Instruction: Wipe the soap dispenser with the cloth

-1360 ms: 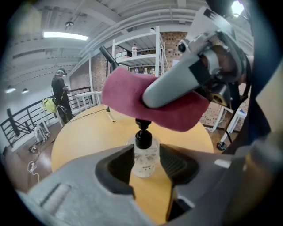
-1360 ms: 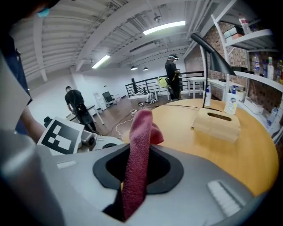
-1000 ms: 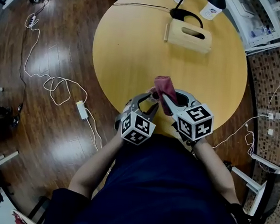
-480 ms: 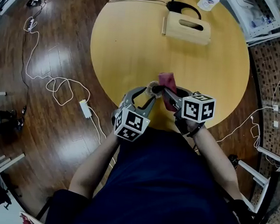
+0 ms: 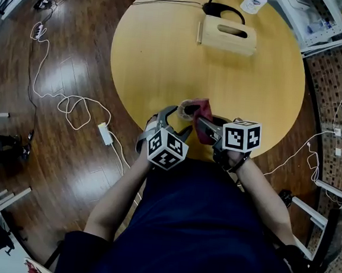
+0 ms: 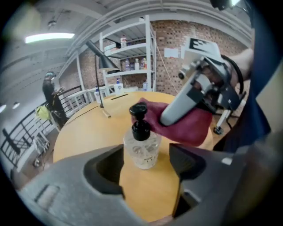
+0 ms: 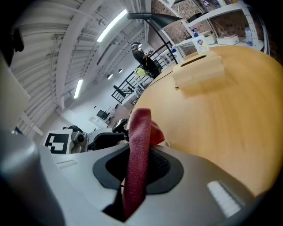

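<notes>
Cloth [image 7: 139,128] end hidden inside clamped right gripper [image 7: 138,170] jaws | left gripper [image 6: 148,162] jaws just opened, dispenser [image 6: 141,148] between, untouched

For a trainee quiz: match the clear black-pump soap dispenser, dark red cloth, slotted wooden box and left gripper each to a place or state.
1 clear soap dispenser with black pump
2 dark red cloth
3 pale wooden box with a slot
4 left gripper

A clamped in the right gripper
B far side of the round yellow table
C jaws apart, holding nothing
D upright near the table's near edge

Pairs: 1-D, 2-A, 3-B, 4-C.
The left gripper's jaws have just been opening; the dispenser stands untouched in their gap.
</notes>
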`<move>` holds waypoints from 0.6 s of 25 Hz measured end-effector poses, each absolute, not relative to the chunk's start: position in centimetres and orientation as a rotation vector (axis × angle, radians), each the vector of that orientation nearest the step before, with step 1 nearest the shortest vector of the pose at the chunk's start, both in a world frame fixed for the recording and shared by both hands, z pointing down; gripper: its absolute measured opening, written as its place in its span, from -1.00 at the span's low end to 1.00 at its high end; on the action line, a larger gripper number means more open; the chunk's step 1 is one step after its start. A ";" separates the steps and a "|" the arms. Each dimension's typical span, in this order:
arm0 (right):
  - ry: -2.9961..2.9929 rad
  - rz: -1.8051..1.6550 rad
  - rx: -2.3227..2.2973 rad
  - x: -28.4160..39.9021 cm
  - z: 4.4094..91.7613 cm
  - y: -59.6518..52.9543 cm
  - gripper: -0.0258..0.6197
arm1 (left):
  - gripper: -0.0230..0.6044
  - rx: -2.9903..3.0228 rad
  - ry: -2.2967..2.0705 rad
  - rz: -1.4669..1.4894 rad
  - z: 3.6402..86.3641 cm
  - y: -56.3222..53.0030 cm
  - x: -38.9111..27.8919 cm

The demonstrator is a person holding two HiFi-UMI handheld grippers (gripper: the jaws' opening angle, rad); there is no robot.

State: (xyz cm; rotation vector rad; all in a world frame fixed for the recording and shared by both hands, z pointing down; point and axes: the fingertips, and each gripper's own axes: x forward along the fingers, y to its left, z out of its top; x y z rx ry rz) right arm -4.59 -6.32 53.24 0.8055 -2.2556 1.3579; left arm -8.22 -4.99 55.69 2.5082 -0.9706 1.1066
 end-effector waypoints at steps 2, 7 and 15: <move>-2.260 1.352 0.824 -4.4 53.2 -7.6 -0.69 | 0.09 2.561 -0.926 1.210 56.1 -5.3 -8.2; -2.262 1.371 0.787 -4.8 53.0 -7.7 -0.69 | -0.03 2.670 -0.746 1.315 56.2 -6.4 -8.2; -2.249 1.410 0.761 -4.8 52.9 -6.2 -0.69 | 0.05 2.812 -0.484 1.393 55.9 -6.6 -8.7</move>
